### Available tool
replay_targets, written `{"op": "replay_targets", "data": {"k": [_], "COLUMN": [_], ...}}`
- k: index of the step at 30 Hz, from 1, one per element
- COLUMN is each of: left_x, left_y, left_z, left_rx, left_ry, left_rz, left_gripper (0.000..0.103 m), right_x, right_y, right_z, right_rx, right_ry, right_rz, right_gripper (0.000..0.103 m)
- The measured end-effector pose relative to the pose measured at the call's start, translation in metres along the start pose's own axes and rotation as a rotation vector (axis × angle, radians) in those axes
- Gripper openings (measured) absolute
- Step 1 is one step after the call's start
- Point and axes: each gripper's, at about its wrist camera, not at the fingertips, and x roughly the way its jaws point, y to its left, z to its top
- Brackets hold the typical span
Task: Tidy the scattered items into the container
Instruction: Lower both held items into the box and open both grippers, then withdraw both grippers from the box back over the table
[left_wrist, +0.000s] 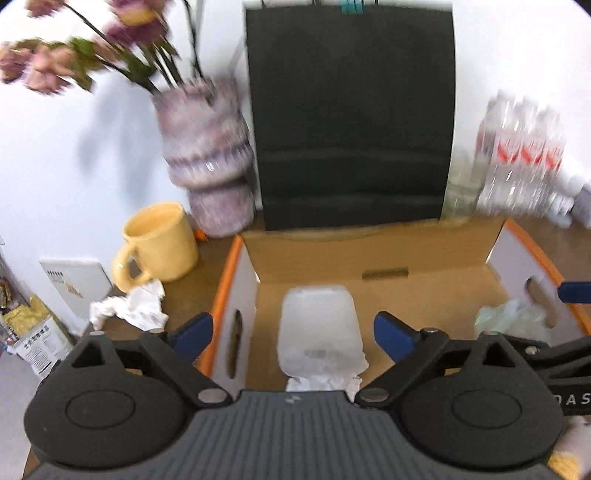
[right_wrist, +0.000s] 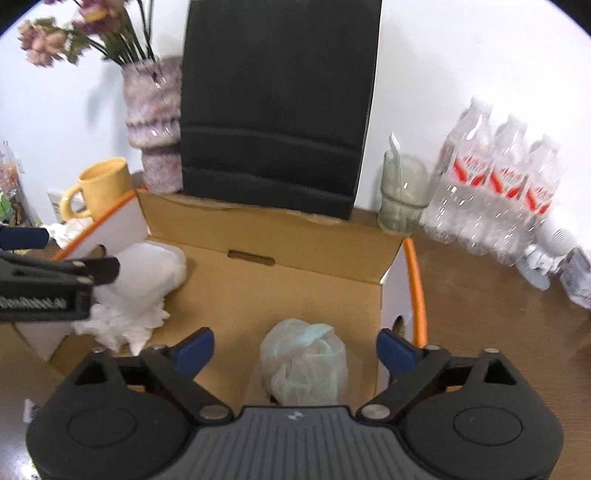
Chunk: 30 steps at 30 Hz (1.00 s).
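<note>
Brown table (right_wrist: 480, 314): cardboard box (right_wrist: 295, 236), yellow mug (left_wrist: 162, 243), crumpled tissue (left_wrist: 129, 308), water bottles (right_wrist: 498, 199).

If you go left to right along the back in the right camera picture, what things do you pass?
Yellow mug → flower vase → black bag → glass → water bottles.

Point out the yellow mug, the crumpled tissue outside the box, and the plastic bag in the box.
Yellow mug (left_wrist: 162, 242), left wrist view, on its side wall.
Crumpled tissue (left_wrist: 129, 308), left wrist view, on its middle.
Plastic bag (right_wrist: 304, 360), right wrist view, on its bunched middle.
</note>
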Motion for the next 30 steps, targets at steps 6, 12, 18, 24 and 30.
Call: {"op": "replay_targets", "data": {"k": [6, 12, 18, 24, 30], "left_x": [-0.067, -0.111, -0.143, -0.160, -0.174], "left_y": [0.028, 0.052, 0.058, 0.057, 0.058], "left_z": [-0.025, -0.067, -0.114, -0.151, -0.179], "left_rx": [-0.087, -0.131, -0.119, -0.123, -0.152], "left_ry": [-0.141, -0.181, -0.186, -0.145, -0.143], "left_rz": [-0.103, -0.164, -0.171, -0.193, -0.179], "left_gripper": [0.103, 0.103, 0.103, 0.103, 0.103], "right_x": [-0.071, -0.130, -0.168, -0.188, -0.197], "right_y": [0.004, 0.004, 0.011, 0.012, 0.020], "right_z": [-0.018, -0.058, -0.107, -0.156, -0.200], "right_rx": [-0.014, 0.003, 0.000, 0.059, 0.070], "right_ry": [-0.131, -0.204, -0.213, -0.170, -0.139], "right_rz": [0.011, 0.017, 0.026, 0.049, 0.061], "right_gripper": [0.103, 0.103, 0.103, 0.103, 0.103]}}
